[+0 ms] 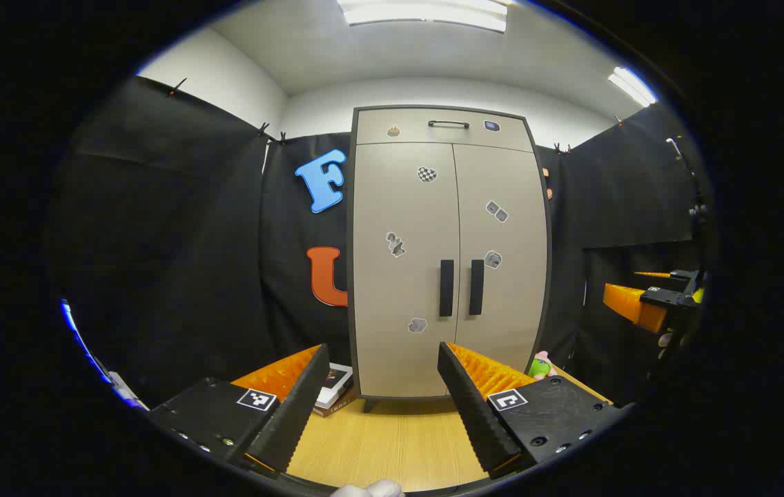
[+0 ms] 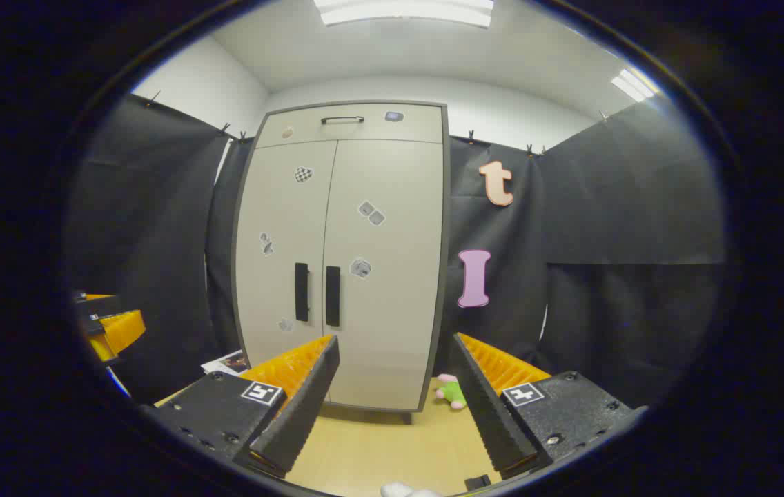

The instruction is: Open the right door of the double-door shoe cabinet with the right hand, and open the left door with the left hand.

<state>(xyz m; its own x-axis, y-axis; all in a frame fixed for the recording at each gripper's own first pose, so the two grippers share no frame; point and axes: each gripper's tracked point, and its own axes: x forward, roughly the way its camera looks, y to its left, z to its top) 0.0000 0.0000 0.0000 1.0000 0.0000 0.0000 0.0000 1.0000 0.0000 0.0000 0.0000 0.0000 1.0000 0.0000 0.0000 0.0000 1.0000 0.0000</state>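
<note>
- The shoe cabinet [image 1: 448, 255] stands upright ahead of both grippers, its two doors closed and meeting along a thin seam; neither door is open yet.
- The left gripper [image 1: 384, 373] has its fingers spread apart with nothing between them. The left handle [image 1: 446, 288] sits above and just beyond its far fingertip, well apart from it.
- The right gripper [image 2: 395, 366] is also spread wide and empty. The right handle [image 2: 332, 295] lies above its near-side fingertip, off to the left of the gap.
- Likely risks: the handles stand just beside each other, so either gripper could close on the wrong bar, or the two grippers could crowd one another at the seam. A shallow pinch on the slim bar may slip when pulling.
- The doors look like smooth, matte pale panels in a dark frame, dotted with small flat stickers; the handles are narrow, dark, vertical bars. The fingers' inner faces are ridged.
- A small plush toy [image 2: 451, 391] lies on the wood-grain floor [image 2: 378, 449] beside the cabinet's right foot, possibly within the right door's swing.
</note>
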